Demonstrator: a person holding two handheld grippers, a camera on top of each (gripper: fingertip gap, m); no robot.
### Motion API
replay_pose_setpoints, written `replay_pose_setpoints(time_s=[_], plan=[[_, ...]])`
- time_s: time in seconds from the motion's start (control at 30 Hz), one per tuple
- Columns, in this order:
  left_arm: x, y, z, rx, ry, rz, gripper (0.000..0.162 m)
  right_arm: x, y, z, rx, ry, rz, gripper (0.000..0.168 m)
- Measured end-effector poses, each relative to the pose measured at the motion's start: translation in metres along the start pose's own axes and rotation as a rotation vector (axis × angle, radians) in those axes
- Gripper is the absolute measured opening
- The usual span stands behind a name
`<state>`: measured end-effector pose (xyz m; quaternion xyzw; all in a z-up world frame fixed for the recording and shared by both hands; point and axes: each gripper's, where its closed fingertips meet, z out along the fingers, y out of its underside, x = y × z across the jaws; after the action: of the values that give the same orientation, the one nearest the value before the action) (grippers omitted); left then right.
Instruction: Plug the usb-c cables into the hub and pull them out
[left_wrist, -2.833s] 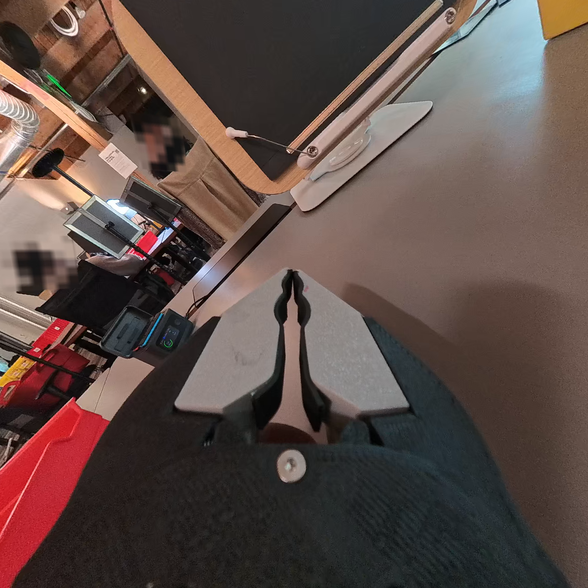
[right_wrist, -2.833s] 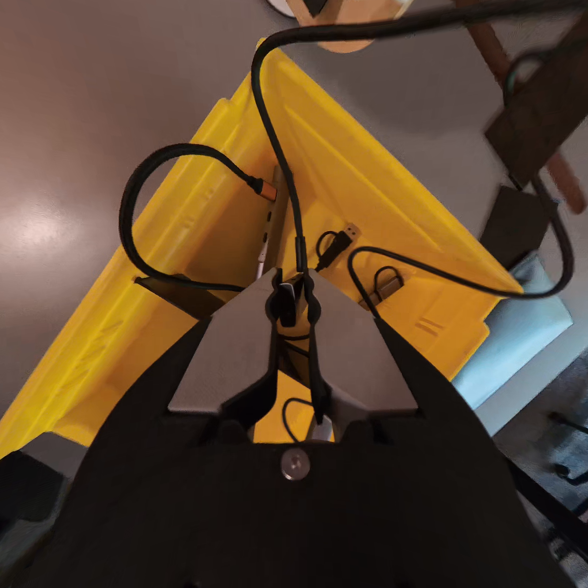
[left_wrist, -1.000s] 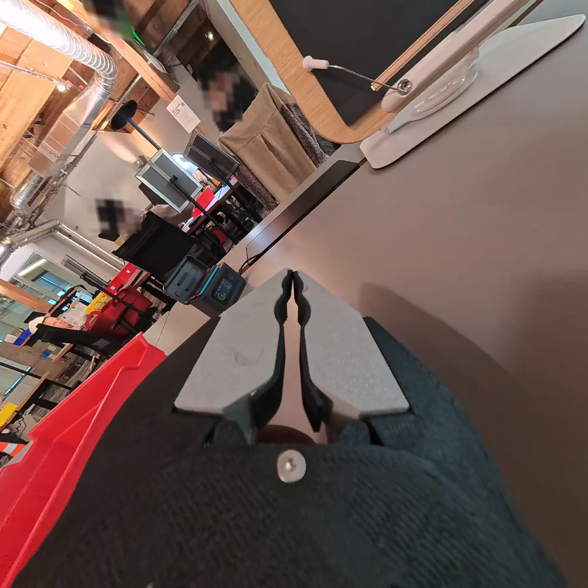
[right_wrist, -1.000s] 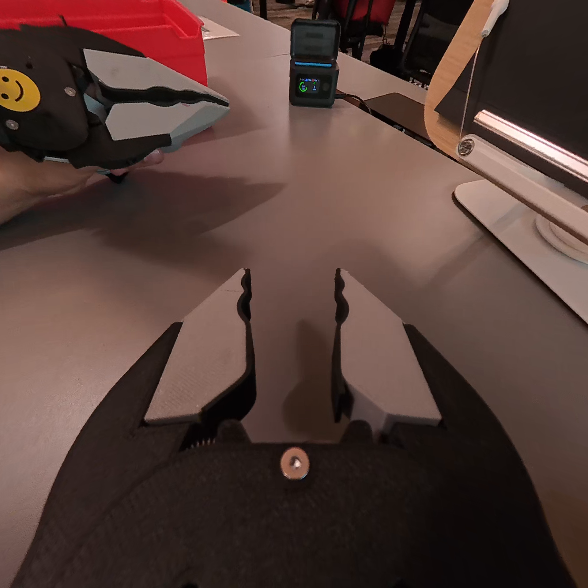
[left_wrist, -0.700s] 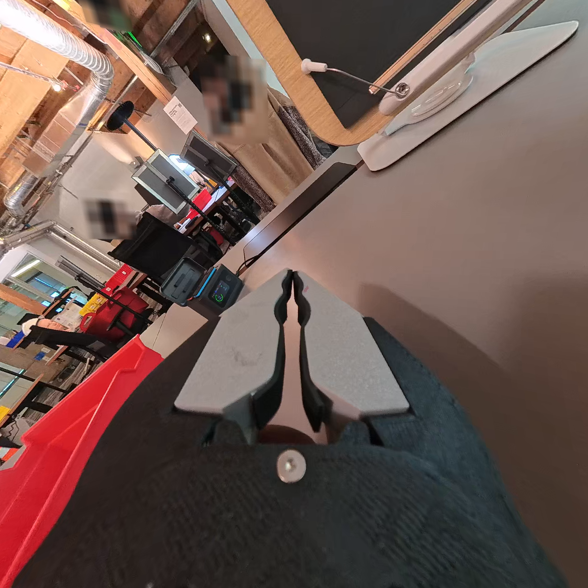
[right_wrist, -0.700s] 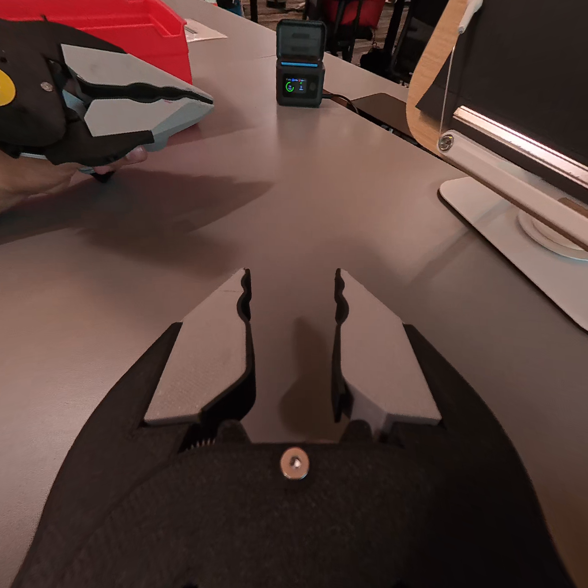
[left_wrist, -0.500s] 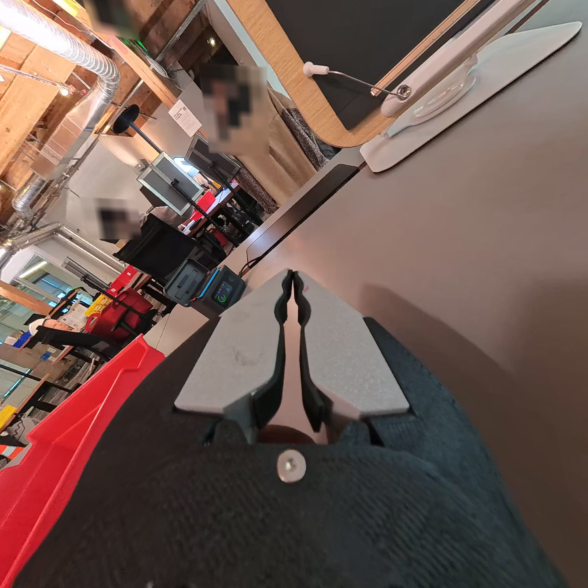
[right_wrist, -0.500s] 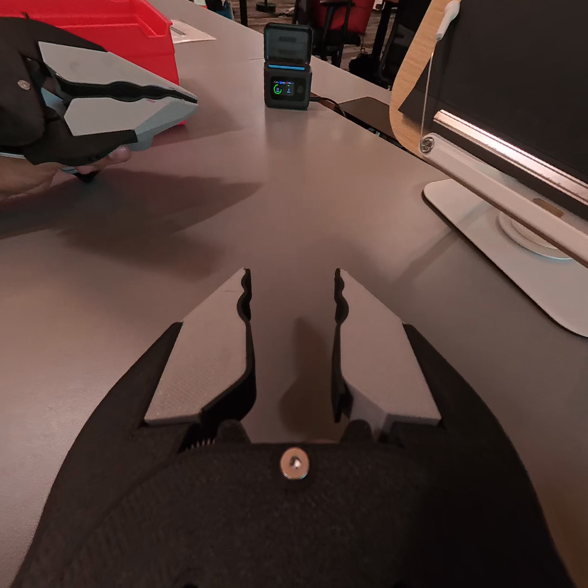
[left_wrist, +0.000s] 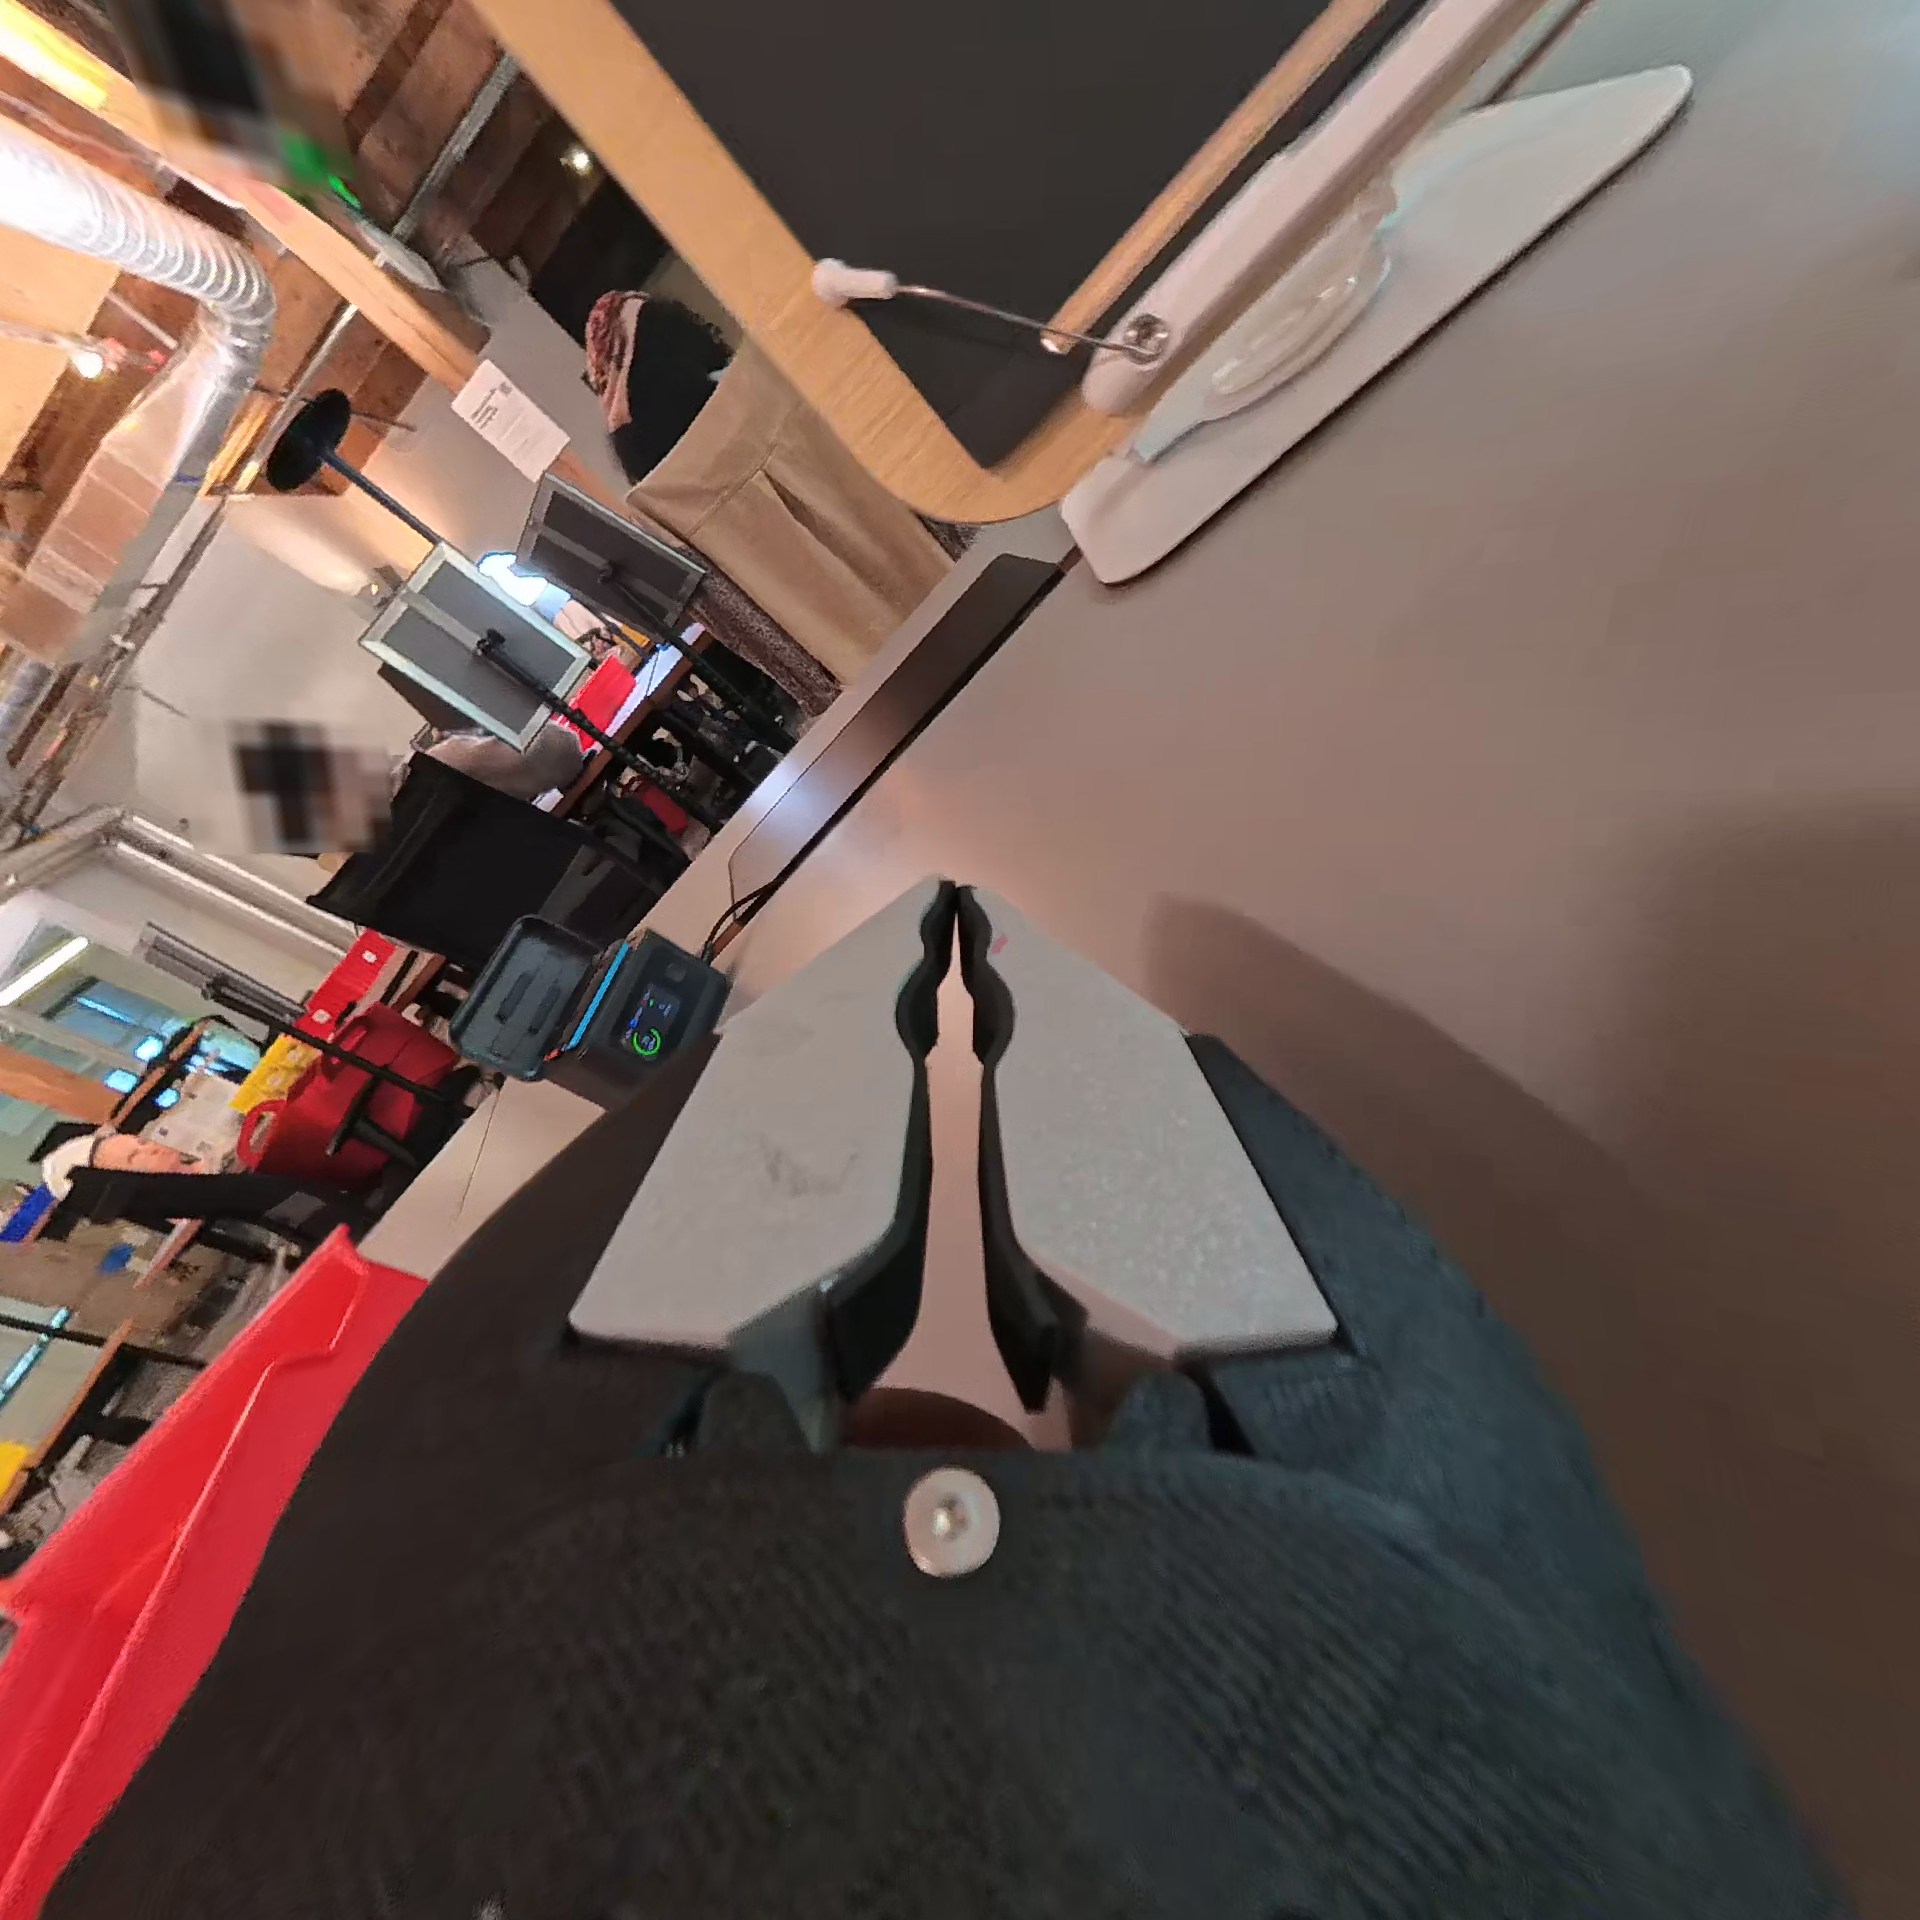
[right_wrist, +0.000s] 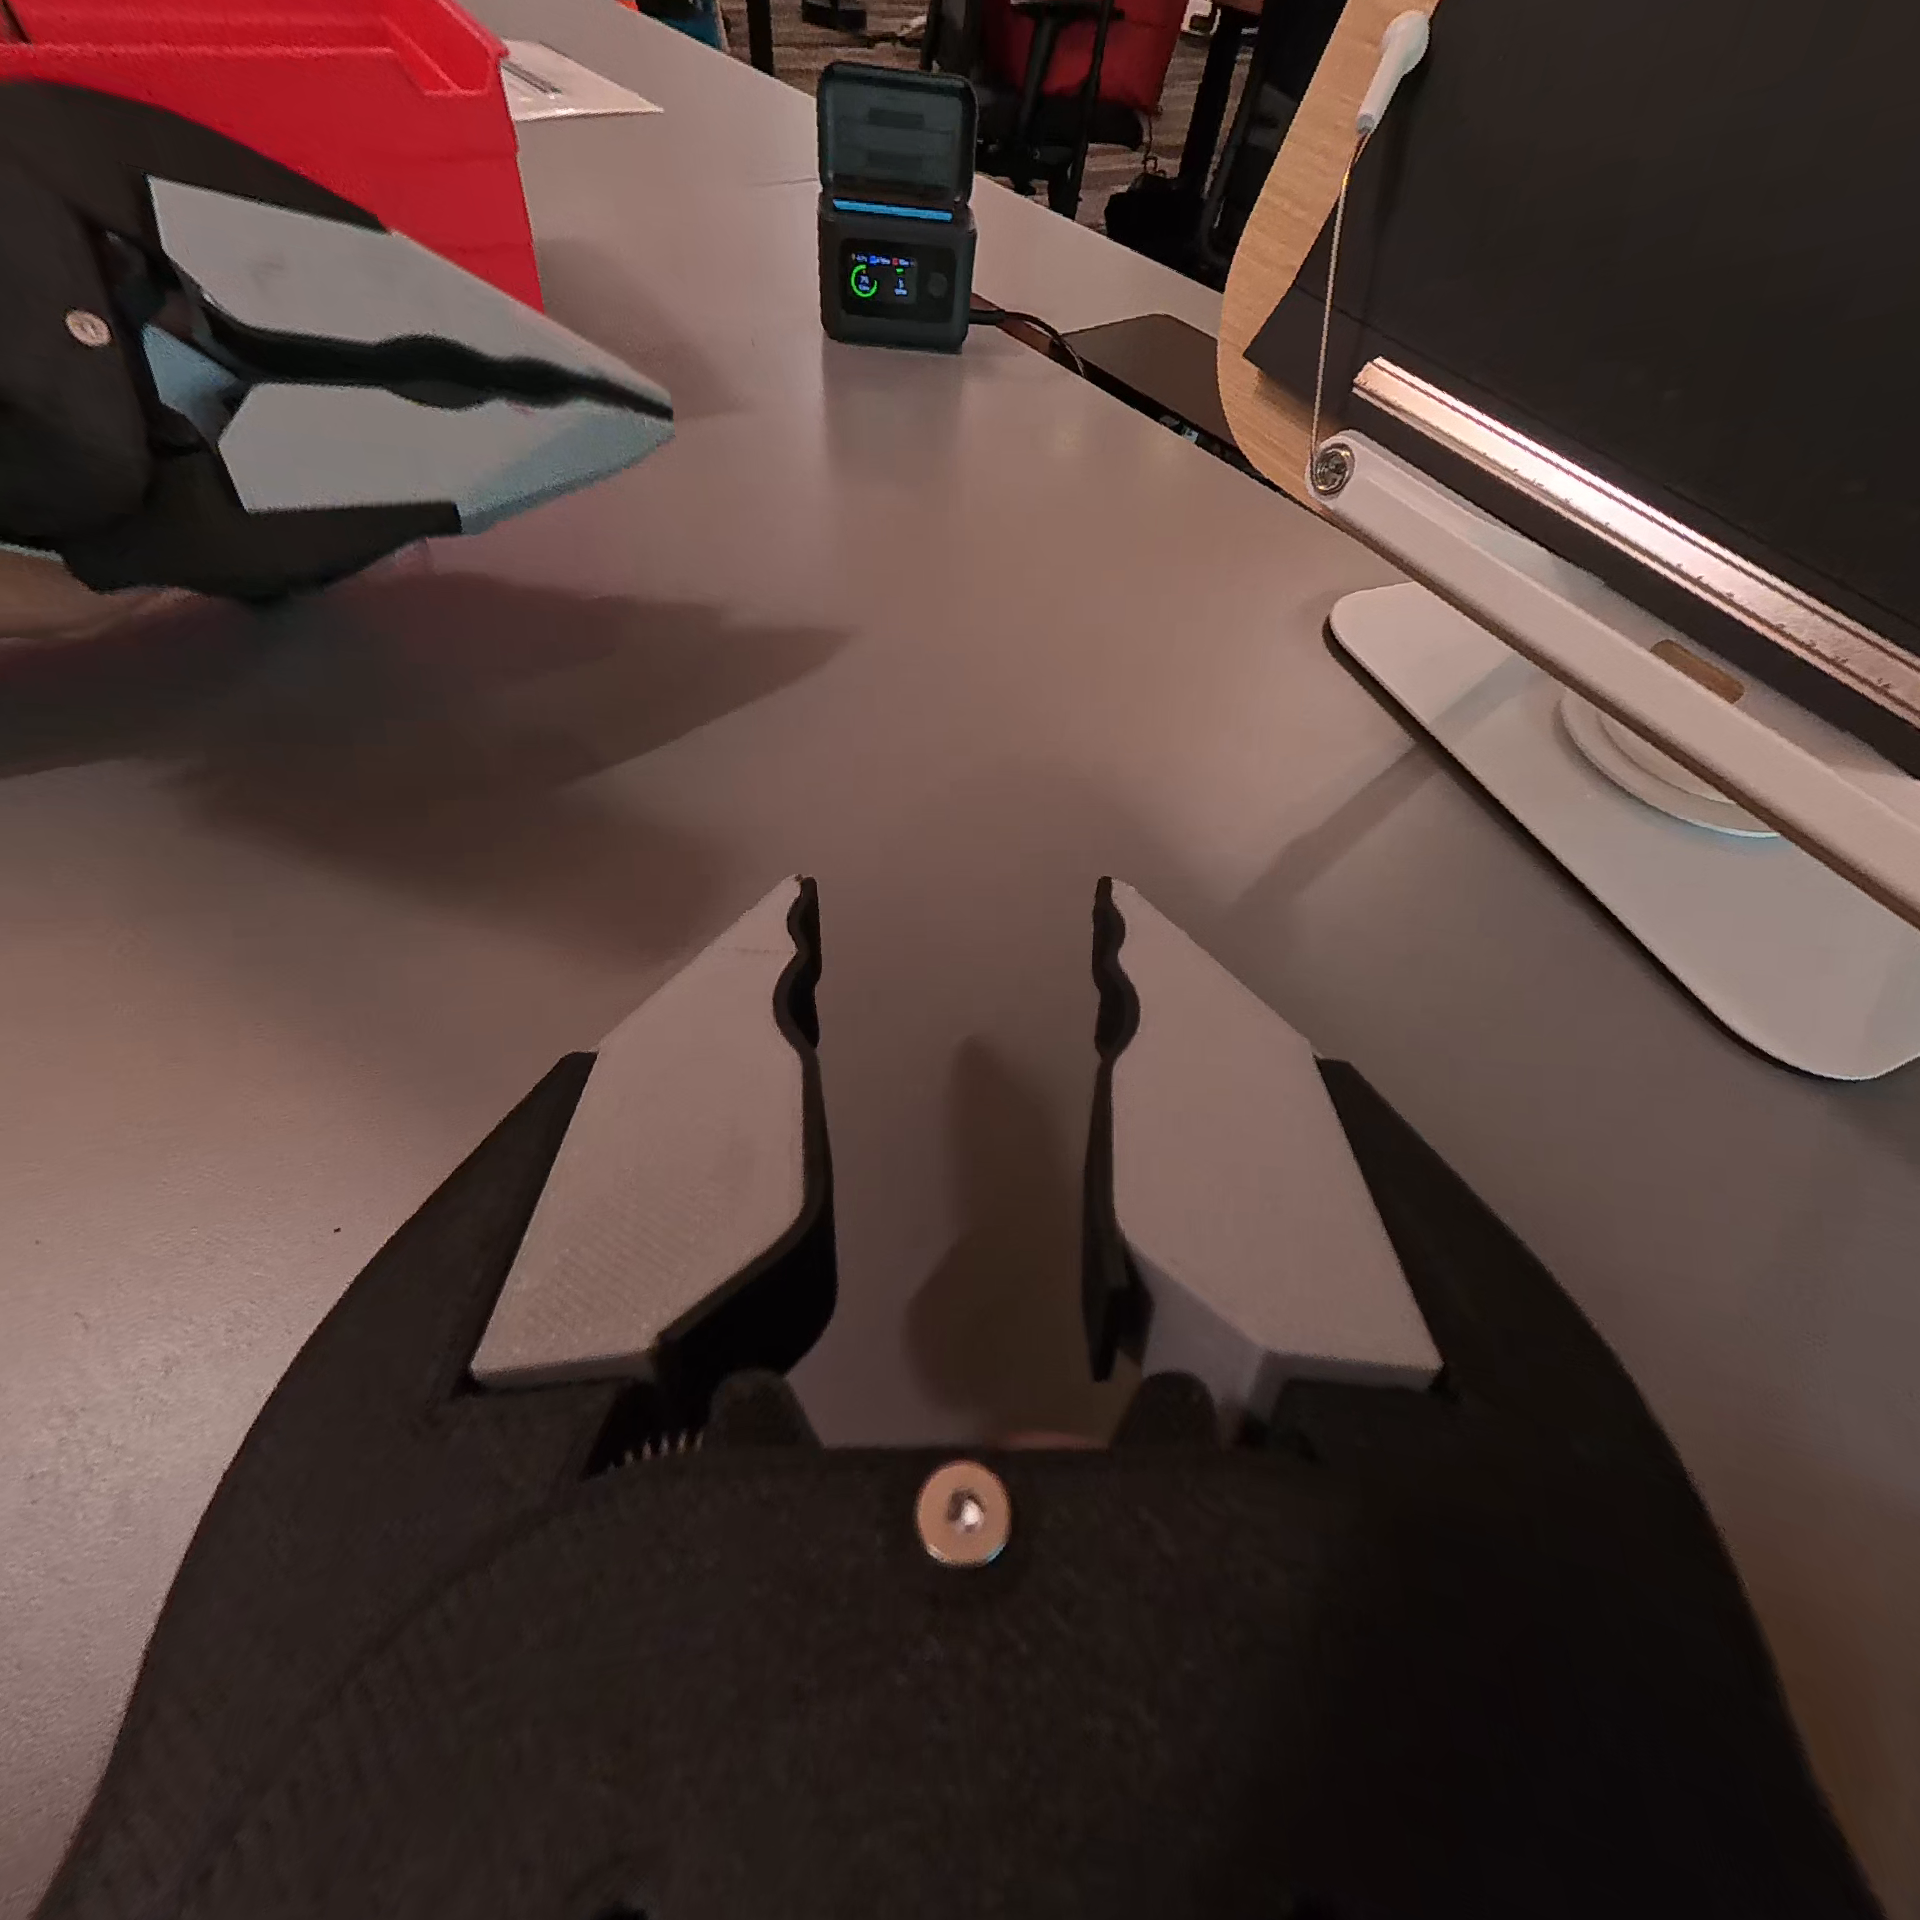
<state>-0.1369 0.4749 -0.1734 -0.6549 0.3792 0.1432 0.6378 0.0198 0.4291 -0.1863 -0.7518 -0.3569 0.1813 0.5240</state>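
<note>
Table (right_wrist: 935, 644) alone lies between right tool (right_wrist: 956, 904) fingers.

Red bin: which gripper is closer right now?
Left. The left gripper sits right in front of the red bin, shut and empty. The right gripper is open over bare table, farther back toward the monitor stand.

We are in a workshop: exposed ducting (left_wrist: 135, 239), wooden beams, red bins (right_wrist: 312, 94), equipment stands and a monitor (right_wrist: 1662, 260).
</note>
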Motion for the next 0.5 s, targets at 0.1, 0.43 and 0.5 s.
replay_pose_setpoints(time_s=[0.1, 0.43, 0.5], plan=[[0.012, 0.002, 0.002, -0.019, 0.041, 0.062, 0.0, -0.001, 0.002, 0.001, -0.006, -0.02, 0.024, 0.05], [0.035, 0.002, 0.007, -0.055, 0.132, 0.127, 0.0, -0.003, 0.002, 0.002, -0.004, -0.058, 0.035, 0.05], [0.038, 0.003, 0.007, -0.055, 0.139, 0.149, 0.0, -0.004, 0.001, 0.002, -0.002, -0.056, 0.028, 0.05]])
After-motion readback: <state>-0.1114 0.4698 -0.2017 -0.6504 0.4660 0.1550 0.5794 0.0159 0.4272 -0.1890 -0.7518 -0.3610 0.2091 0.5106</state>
